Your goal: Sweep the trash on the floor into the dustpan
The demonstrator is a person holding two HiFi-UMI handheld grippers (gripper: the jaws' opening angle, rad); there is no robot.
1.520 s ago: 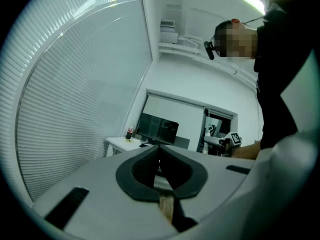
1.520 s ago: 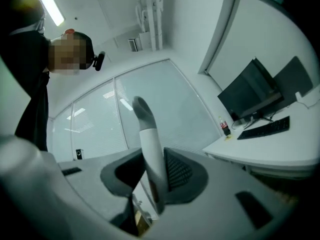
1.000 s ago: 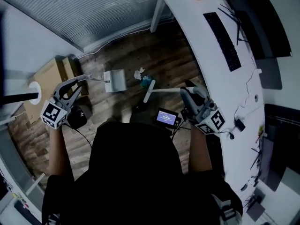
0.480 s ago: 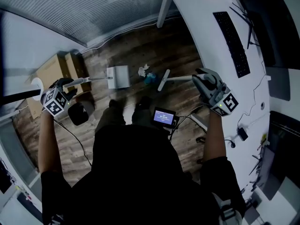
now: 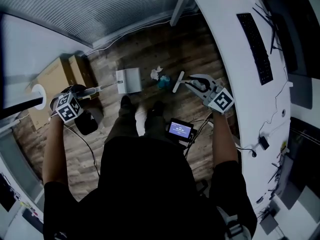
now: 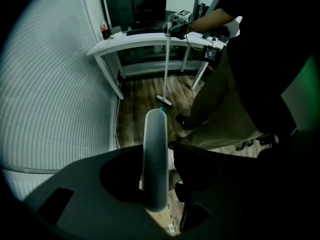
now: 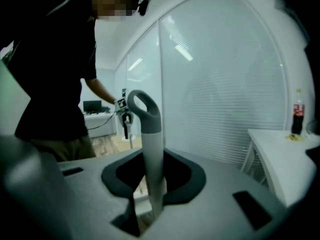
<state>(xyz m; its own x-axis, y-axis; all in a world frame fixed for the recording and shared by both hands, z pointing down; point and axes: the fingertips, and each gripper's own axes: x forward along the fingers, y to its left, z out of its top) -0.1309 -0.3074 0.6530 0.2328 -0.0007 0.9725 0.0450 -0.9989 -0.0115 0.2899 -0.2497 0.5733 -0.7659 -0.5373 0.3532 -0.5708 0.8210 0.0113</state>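
A white dustpan [image 5: 128,80] rests on the wood floor, and its long handle [image 5: 102,87] slants back to my left gripper [image 5: 80,91]. That gripper points steeply down along the handle [image 6: 155,154]. Its jaws are opening with the handle between them. A crumpled white paper [image 5: 157,73] and a teal scrap [image 5: 163,83] lie just right of the pan. The broom head [image 5: 178,82] sits on the floor beside the scraps. My right gripper [image 5: 192,81] is shut on the broom handle [image 7: 151,149], whose looped end rises past the jaws.
Cardboard boxes [image 5: 60,76] stand at the left by the blinds. A white desk [image 5: 235,59] with a keyboard [image 5: 255,39] runs along the right, one leg [image 5: 177,9] near the far wall. The person's shoes [image 5: 125,104] are just behind the dustpan.
Both grippers have sunk toward the floor. The broom head has drawn in beside the scraps. The left gripper has tipped downward along the dustpan handle.
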